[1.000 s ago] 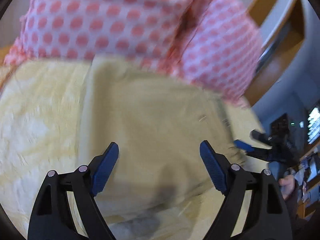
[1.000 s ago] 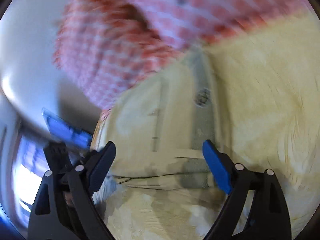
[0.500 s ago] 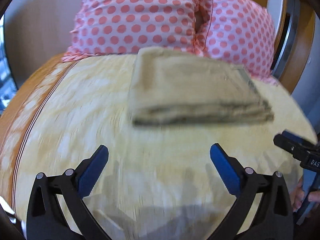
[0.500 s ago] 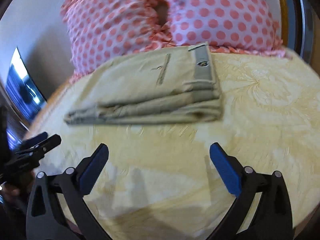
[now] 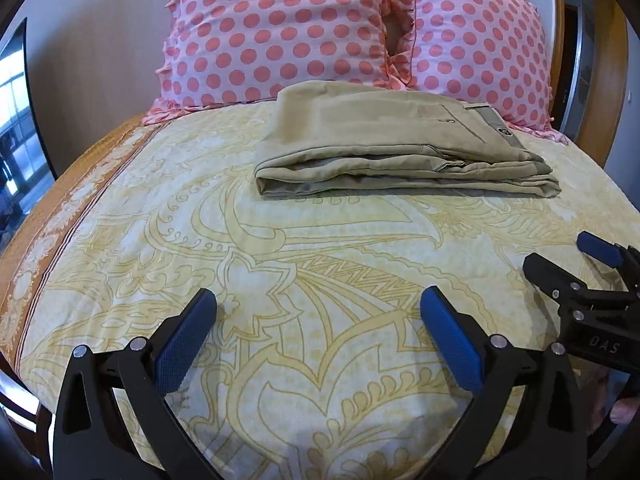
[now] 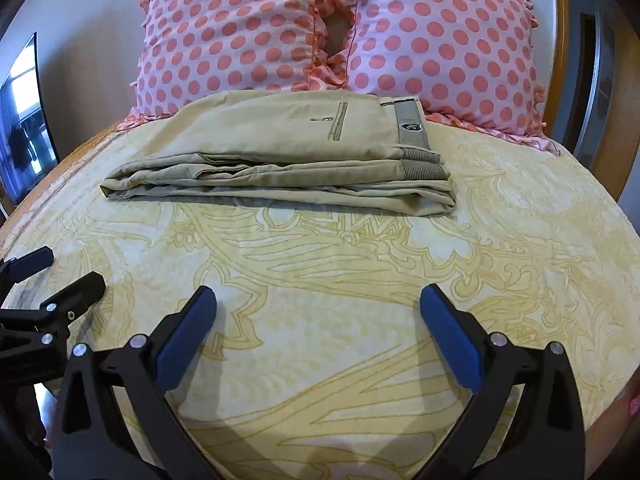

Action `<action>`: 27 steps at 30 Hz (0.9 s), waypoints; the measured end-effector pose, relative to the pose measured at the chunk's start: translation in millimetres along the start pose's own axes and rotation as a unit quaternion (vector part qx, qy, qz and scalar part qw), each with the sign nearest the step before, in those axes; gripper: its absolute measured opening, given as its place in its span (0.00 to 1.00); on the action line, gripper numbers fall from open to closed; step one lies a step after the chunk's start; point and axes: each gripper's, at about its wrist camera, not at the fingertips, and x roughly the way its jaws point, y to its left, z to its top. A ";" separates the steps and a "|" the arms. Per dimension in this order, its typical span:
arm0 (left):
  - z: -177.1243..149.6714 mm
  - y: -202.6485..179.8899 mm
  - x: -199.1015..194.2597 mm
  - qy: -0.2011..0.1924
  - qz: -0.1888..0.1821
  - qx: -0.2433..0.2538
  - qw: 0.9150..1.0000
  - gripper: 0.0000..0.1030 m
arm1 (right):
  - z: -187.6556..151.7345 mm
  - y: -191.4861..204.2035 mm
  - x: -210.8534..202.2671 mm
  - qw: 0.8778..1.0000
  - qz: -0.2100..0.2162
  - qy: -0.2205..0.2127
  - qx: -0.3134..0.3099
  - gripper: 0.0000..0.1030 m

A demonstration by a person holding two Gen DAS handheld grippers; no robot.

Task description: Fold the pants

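The khaki pants (image 5: 400, 148) lie folded into a flat, layered stack on the bed, at twelve o'clock from both cameras, their far edge touching the polka-dot pillows (image 5: 304, 28). The waistband with its small badge sits at the stack's three o'clock end, on top, so the fold reads as finished by my judgement. The left hand-held gripper (image 5: 318, 336) hovers over the yellow patterned bedspread (image 5: 280, 264), jaws spread wide, holding nothing. The right hand-held gripper (image 6: 318, 336) does likewise, wide apart and empty, well clear of the cloth. Each shows in the other's view, side by side at the near edge; that looks like a hands-off stance.
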 end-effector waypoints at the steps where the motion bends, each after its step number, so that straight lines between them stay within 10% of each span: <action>1: -0.4 -0.3 0.0 -0.001 0.000 0.001 1.000 0.99 | -0.1 -0.1 0.0 1.000 0.000 0.000 0.000 0.98; 27: -0.7 -0.6 -0.2 -0.004 -0.002 0.002 1.000 0.99 | 0.8 -3.5 -0.2 1.000 -0.002 -0.002 0.000 0.98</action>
